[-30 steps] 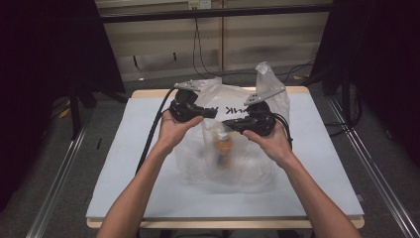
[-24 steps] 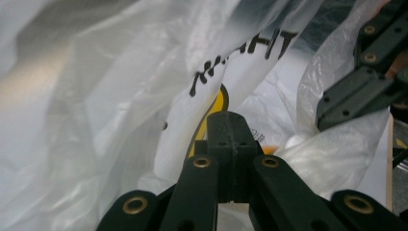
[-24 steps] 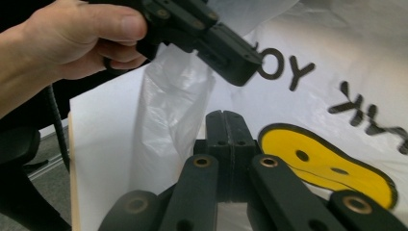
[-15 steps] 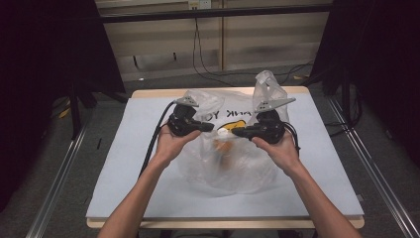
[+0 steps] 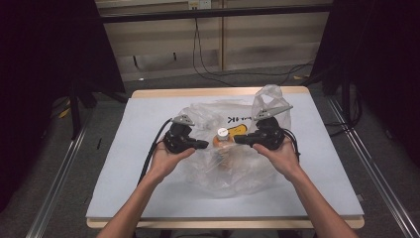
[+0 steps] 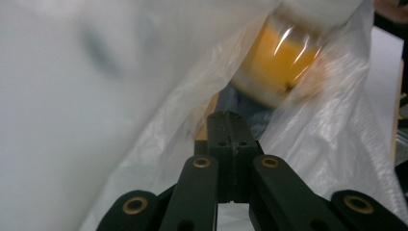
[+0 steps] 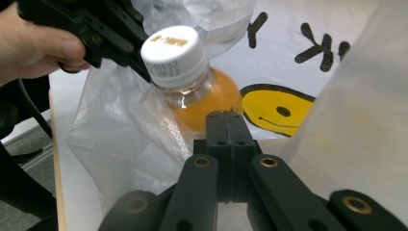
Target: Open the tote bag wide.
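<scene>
Item: plastic bag (image 5: 223, 163), thin, translucent white, crumpled, lying mid-table between the two hands. Printed black lettering and a yellow smiley face (image 7: 276, 108) on its inner far wall. One handle loop (image 5: 267, 96) stands up at the far right corner, by the right gripper.

Contents: bottle (image 5: 224, 139) of orange liquid, white screw cap (image 7: 171, 55) with small printed code, seated in the bag's mouth. Cap faces the right gripper view; the orange body, blurred, sits behind a fold of film in the left gripper view (image 6: 284, 57).

Left gripper (image 5: 200, 145): held in the left hand (image 5: 166, 156), jaws pressed together, touching the bag's near-left edge. Whether film is pinched between them cannot be told. Black cable (image 5: 151, 153) trails back along the forearm.

Right gripper (image 5: 241, 140): held in the right hand (image 5: 282, 153), jaws likewise closed flat against each other, tips just beside the bottle. Grip on the film cannot be told.

Surface: pale blue-grey mat (image 5: 124, 163) over a table (image 5: 208, 92) with a light wooden edge; the bag rests on the mat.

Surroundings: grey floor (image 5: 49, 163), metal rails (image 5: 57, 183) along both sides, dark curtains (image 5: 44, 59) left and right, beige wall panels (image 5: 163, 39) at the back, loose cables (image 5: 208, 69) hanging from the wall and running across the floor.
</scene>
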Tool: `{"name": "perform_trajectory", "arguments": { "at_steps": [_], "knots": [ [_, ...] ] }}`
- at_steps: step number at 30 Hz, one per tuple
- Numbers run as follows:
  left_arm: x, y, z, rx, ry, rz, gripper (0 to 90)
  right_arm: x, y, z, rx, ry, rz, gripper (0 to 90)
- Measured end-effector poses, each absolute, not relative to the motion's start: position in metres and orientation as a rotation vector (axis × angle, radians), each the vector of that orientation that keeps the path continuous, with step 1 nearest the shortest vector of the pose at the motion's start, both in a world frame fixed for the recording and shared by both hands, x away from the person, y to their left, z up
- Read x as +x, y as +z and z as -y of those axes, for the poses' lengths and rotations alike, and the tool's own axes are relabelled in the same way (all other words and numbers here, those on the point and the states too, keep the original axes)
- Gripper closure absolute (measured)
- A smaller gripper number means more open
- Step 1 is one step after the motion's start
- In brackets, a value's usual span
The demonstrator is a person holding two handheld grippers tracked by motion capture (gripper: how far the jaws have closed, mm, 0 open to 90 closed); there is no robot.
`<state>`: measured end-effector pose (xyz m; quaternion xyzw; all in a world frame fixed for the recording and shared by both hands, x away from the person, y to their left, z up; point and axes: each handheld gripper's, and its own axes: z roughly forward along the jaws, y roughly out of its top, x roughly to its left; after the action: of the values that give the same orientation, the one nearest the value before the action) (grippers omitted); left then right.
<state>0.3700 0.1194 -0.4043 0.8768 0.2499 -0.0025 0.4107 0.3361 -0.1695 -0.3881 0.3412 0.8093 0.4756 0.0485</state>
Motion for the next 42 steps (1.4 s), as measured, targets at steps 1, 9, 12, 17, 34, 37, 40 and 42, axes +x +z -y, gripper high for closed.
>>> {"name": "perform_trajectory", "arguments": {
  "at_steps": [1,9,12,17,34,37,40,42],
  "knots": [
    [0.369,-0.409,-0.119,2.218,-0.014,-0.624,90.0,0.336,-0.39,0.169,1.045,1.452,-2.47,90.0],
    [0.368,-0.432,-0.121,2.224,-0.045,-0.631,90.0,0.333,-0.41,0.172,1.077,1.423,-2.5,90.0],
    [0.368,-0.437,-0.122,2.239,-0.05,-0.627,90.0,0.333,-0.419,0.177,1.075,1.422,-2.503,90.0],
    [0.37,-0.445,-0.128,2.201,-0.054,-0.635,90.0,0.336,-0.432,0.196,1.132,1.426,-2.445,90.0],
    [0.368,-0.481,-0.135,2.243,-0.117,-0.683,90.0,0.338,-0.483,0.2,1.271,1.208,-2.591,90.0],
    [0.365,-0.484,-0.138,2.231,-0.137,-0.67,90.0,0.336,-0.485,0.203,1.255,1.221,-2.599,90.0],
    [0.358,-0.483,-0.142,2.239,-0.143,-0.648,90.0,0.331,-0.486,0.206,1.29,1.238,-2.588,90.0],
    [0.353,-0.482,-0.145,2.25,-0.142,-0.636,90.0,0.326,-0.485,0.211,1.289,1.234,-2.598,90.0]
  ]
}}
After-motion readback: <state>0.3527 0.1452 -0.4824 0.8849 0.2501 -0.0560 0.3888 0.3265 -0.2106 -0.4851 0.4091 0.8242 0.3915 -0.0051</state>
